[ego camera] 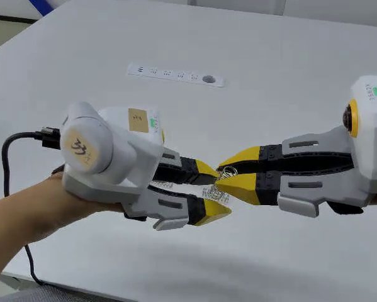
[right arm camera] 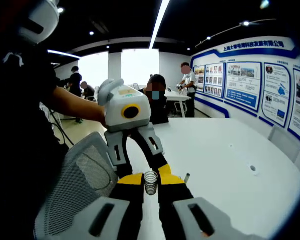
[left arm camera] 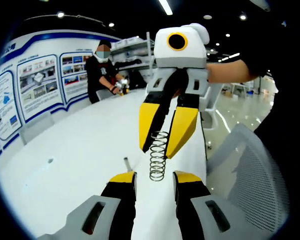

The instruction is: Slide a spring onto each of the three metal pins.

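Over the table (ego camera: 282,56): two grippers meet tip to tip in the air, well above the white top.
Right gripper (ego camera: 221,174): comes in from the right of the head view, its yellow jaws pinched on a spring.
Spring (left arm camera: 159,156): a small steel coil, caught by one end between the right gripper's jaws. In the left gripper view, the rest of it hangs free towards the gap of the jaws opposite. In the right gripper view it is seen end-on, a ring sitting between the two tips.
Left gripper (left arm camera: 156,177): jaws stand apart with bare table showing between them, nothing clamped across the gap.
Pin (left arm camera: 125,163): a thin metal pin sticks up right at the tip of one left jaw, beside the spring and not inside it. From where I look I cannot tell how the pin is fixed or held there.
Spring and pin: close, side by side, with the coil's free end near the pin's tip. No contact that I can make out.
Hand (ego camera: 72,185): grips the left gripper's white body from below.
Cable (ego camera: 9,148): black, runs from the back of that gripper, down and off the table edge.
Power strip (ego camera: 175,74): white, lies flat farther back on the table, well apart from the grippers.
Chair (right arm camera: 74,185): grey mesh back, just beside the table edge.
Room: blue-and-white boards (right arm camera: 242,82) on the wall, with several people (right arm camera: 157,100) around other tables.
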Available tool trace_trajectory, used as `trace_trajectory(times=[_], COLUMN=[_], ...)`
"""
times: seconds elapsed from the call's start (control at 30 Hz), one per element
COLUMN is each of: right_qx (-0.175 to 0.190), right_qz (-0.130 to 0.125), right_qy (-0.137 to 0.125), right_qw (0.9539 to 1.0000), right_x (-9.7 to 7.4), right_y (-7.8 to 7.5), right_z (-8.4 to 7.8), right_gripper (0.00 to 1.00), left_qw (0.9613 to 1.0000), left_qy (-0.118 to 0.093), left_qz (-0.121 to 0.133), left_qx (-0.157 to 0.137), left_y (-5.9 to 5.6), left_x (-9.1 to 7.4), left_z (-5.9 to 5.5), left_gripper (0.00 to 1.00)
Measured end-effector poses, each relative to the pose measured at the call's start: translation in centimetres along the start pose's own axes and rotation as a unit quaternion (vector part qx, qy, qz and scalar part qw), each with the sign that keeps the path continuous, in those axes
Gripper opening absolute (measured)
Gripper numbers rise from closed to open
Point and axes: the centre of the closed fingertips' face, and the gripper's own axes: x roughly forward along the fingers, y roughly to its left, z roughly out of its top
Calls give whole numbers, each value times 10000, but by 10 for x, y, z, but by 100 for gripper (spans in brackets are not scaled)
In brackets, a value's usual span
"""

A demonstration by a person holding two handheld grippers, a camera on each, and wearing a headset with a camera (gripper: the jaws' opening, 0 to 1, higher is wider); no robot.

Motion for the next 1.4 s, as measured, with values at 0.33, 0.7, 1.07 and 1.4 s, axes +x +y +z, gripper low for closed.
trace_trajectory(times=[0.33, 0.7, 1.07, 1.4], right_qx=[141, 465, 638, 1146], right_qz=[-536, -1452, -1718, -1877], right_qy=[-49, 346, 847, 1018], right_qw=[9985, 9877, 9794, 9702], right_x=[-18, -44, -40, -36], right_y=[-38, -100, -130, -143], right_z=[-4, -44, -94, -119], right_gripper=[11, 11, 11, 11], left_qw=[9978, 9938, 9883, 9801], left_qy=[-456, -382, -276, -339], left_qz=[388, 932, 1327, 1715], left_qx=[-271, -474, -695, -941], left_y=[20, 49, 67, 84], left_x=[-12, -26, -36, -48], left_z=[13, 8, -1, -4], left_gripper=[48, 79, 97, 100])
